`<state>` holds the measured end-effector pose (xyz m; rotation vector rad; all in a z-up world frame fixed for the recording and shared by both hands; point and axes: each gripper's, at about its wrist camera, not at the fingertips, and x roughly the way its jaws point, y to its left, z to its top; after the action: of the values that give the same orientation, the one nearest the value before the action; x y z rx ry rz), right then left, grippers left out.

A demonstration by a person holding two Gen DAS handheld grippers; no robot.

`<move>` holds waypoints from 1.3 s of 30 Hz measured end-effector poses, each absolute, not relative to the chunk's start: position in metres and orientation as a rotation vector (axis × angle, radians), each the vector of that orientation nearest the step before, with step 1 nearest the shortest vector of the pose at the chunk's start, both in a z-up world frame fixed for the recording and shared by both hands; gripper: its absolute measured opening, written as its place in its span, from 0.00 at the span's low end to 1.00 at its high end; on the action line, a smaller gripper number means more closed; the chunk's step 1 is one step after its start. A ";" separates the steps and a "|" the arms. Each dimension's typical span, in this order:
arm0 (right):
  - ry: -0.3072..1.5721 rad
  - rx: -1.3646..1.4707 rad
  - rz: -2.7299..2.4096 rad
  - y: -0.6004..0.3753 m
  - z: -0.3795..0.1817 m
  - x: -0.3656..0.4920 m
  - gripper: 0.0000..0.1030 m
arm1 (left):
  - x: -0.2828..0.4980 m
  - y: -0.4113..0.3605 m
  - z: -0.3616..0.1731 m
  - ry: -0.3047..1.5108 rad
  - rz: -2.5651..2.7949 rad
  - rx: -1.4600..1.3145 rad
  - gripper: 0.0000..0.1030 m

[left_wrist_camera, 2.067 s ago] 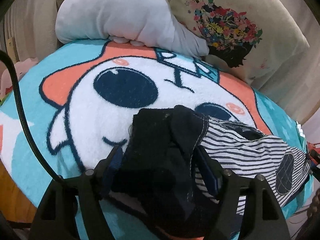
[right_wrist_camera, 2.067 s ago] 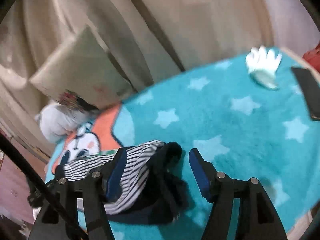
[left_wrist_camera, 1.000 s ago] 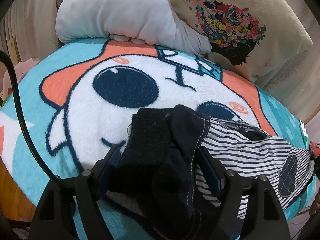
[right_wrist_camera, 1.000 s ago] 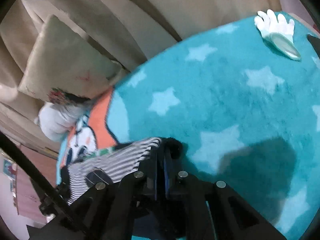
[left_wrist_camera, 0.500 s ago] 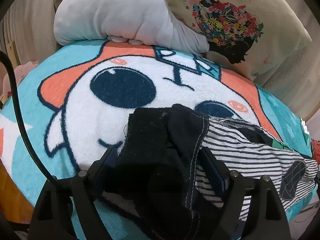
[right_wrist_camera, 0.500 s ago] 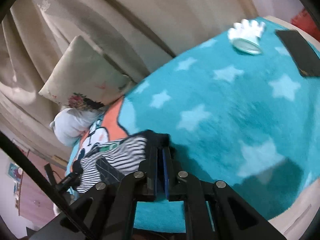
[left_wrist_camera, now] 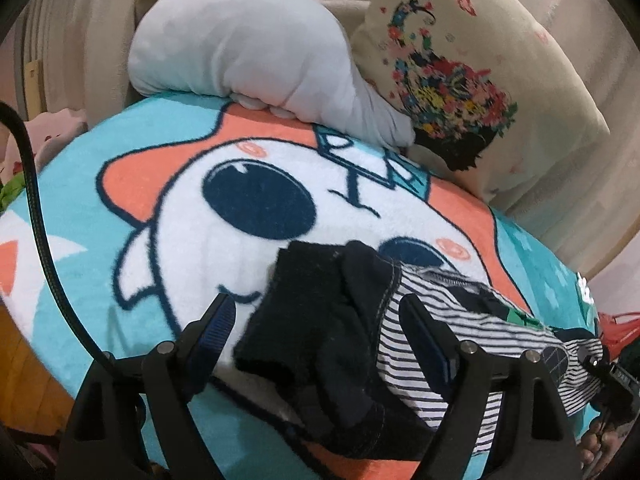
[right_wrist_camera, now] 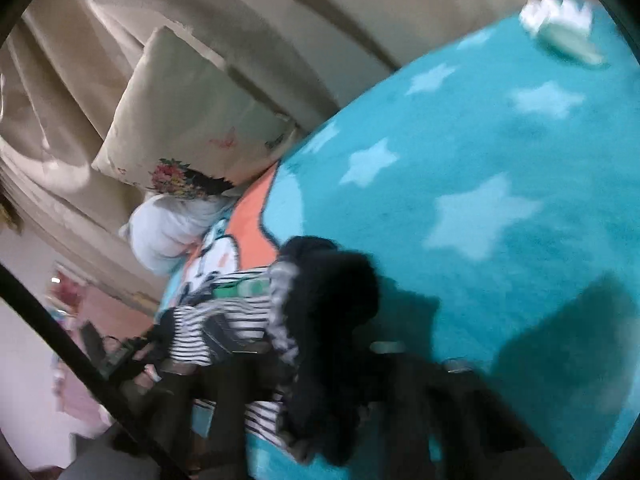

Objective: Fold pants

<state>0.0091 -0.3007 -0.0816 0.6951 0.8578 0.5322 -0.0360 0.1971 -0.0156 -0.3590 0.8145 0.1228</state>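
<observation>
left tongs (left_wrist_camera: 316, 314) wide apart, dark end of the pants (left_wrist_camera: 320, 320) bunched between the pads, no squeeze visible. pants lie crumpled on the cartoon blanket (left_wrist_camera: 180, 216) on the bed, striped part trailing right. grey plush (left_wrist_camera: 248, 40) and floral pillow (left_wrist_camera: 480, 60) at the back. right tongs (right_wrist_camera: 332, 364) blurred, closing, dark cloth at the jaws; can't tell if gripped

Left gripper (left_wrist_camera: 316, 320): matte black frame; two fingers (left_wrist_camera: 216, 322) faced with ribbed blue pads; round silver screws on each arm; black braided cable (left_wrist_camera: 38, 216) curving off toward 10 o'clock; right gripper (right_wrist_camera: 332, 364) black, blurred.
</observation>
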 end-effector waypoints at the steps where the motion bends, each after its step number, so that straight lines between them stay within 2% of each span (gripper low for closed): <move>1: 0.837 0.662 0.519 -0.301 -0.074 0.012 0.15 | -0.036 0.197 -0.013 0.807 0.131 -0.360 0.80; 6: 0.753 0.624 0.503 -0.313 -0.046 0.023 0.14 | -0.030 0.185 0.000 0.779 0.136 -0.340 0.80; 11: 0.778 0.642 0.418 -0.331 -0.060 0.031 0.15 | -0.013 0.152 -0.002 0.784 0.100 -0.284 0.80; 15: 0.824 0.574 0.330 -0.335 -0.080 0.029 0.24 | 0.011 0.133 -0.019 0.828 0.121 -0.222 0.80; 17: 0.801 0.563 0.305 -0.342 -0.073 0.020 0.39 | 0.020 0.133 -0.030 0.860 0.153 -0.186 0.80; 19: 0.755 0.540 0.234 -0.353 -0.059 0.009 0.46 | 0.025 0.137 -0.040 0.890 0.159 -0.182 0.80; 22: 0.652 0.475 0.114 -0.363 -0.026 -0.010 0.46 | 0.024 0.145 -0.044 0.885 0.133 -0.224 0.81; 25: 0.624 0.468 0.216 -0.348 -0.005 -0.013 0.46 | 0.025 0.144 -0.045 0.889 0.130 -0.219 0.81; 32: 0.789 0.538 0.643 -0.254 -0.003 0.044 0.44 | -0.012 0.135 -0.005 0.771 0.062 -0.285 0.80; 39: 1.120 0.655 0.883 -0.146 -0.055 0.104 0.44 | -0.019 0.117 -0.026 0.821 0.056 -0.191 0.80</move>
<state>0.1038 -0.1463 -0.0546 0.6554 1.1201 0.8825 -0.0191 0.1174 -0.0262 -0.1913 0.8214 0.0562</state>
